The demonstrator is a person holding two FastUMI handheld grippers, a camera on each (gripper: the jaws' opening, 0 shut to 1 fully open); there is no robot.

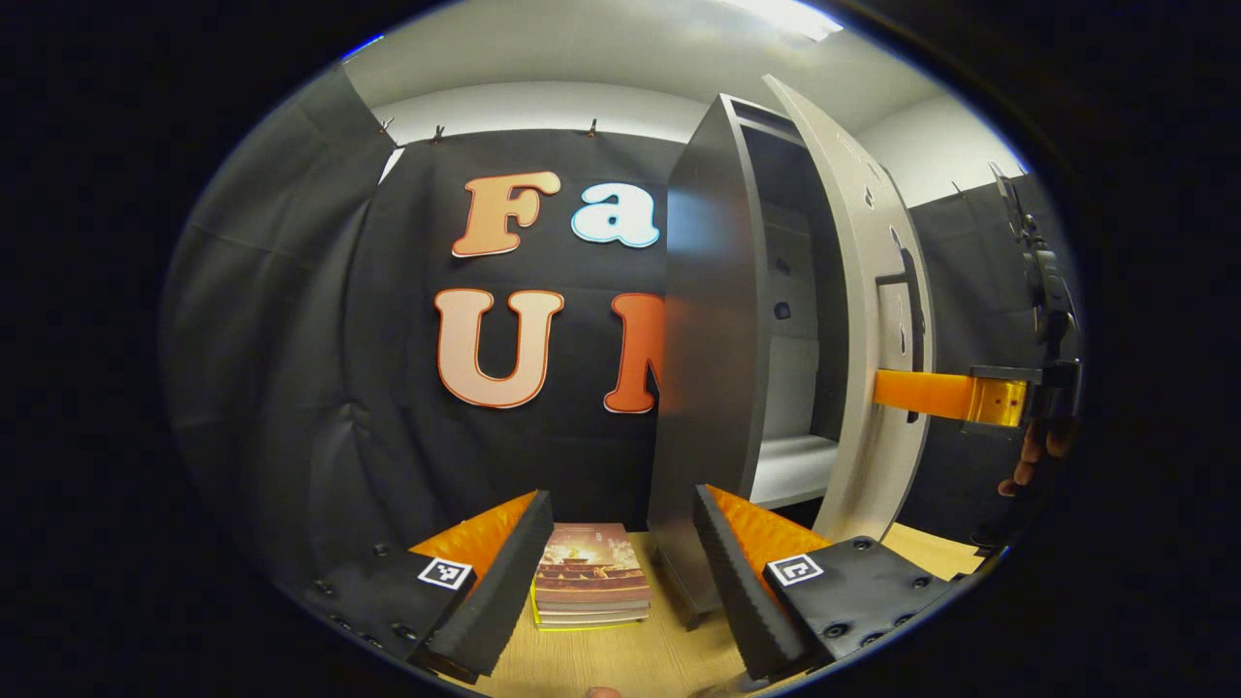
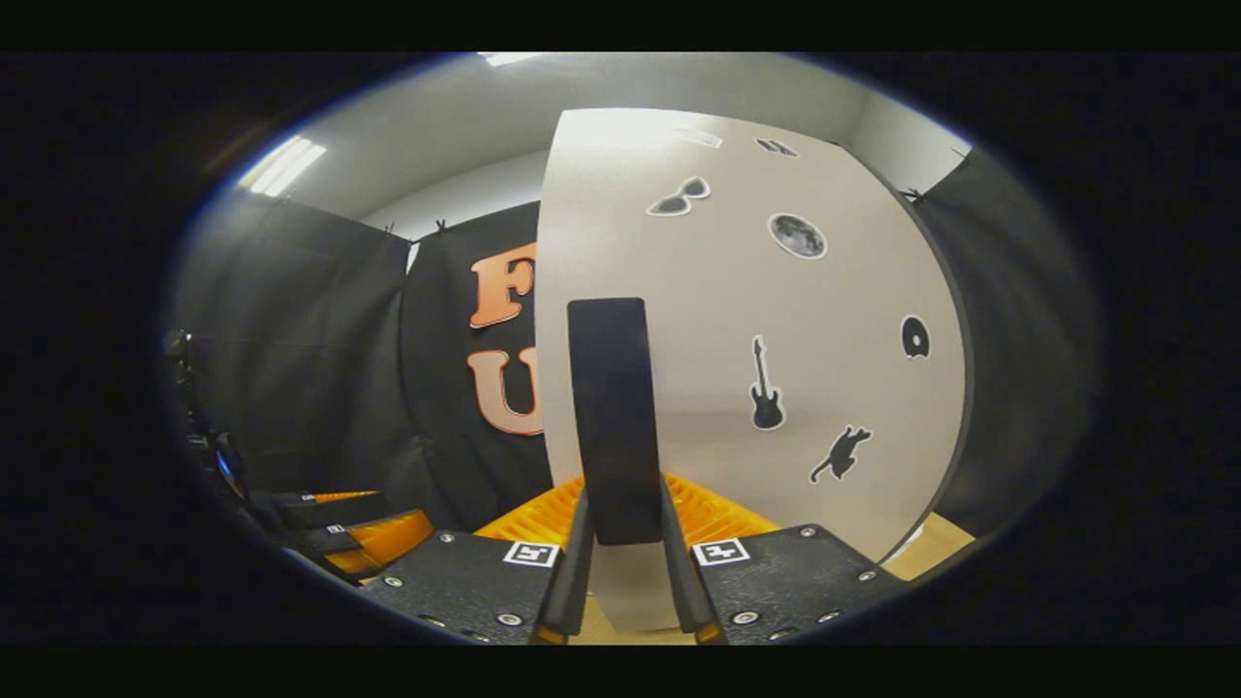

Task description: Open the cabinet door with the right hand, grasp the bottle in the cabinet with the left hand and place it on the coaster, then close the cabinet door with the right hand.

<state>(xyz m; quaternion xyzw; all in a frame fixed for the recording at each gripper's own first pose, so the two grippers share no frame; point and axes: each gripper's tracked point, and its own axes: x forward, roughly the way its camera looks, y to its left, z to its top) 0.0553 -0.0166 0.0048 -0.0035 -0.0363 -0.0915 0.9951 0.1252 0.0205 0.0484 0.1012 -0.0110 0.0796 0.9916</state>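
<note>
Cabinet door [image 2: 756, 320] is seen swung partly open, its handle [image 2: 613, 417] clamped betw. both fingers of right gripper [image 2: 625, 543]. Left gripper [image 1: 620, 572] is held wide apart w/ nothing grasped, low over table [image 1: 630, 659], near books [image 1: 591, 577] beside cabinet [image 1: 713, 359].
</note>
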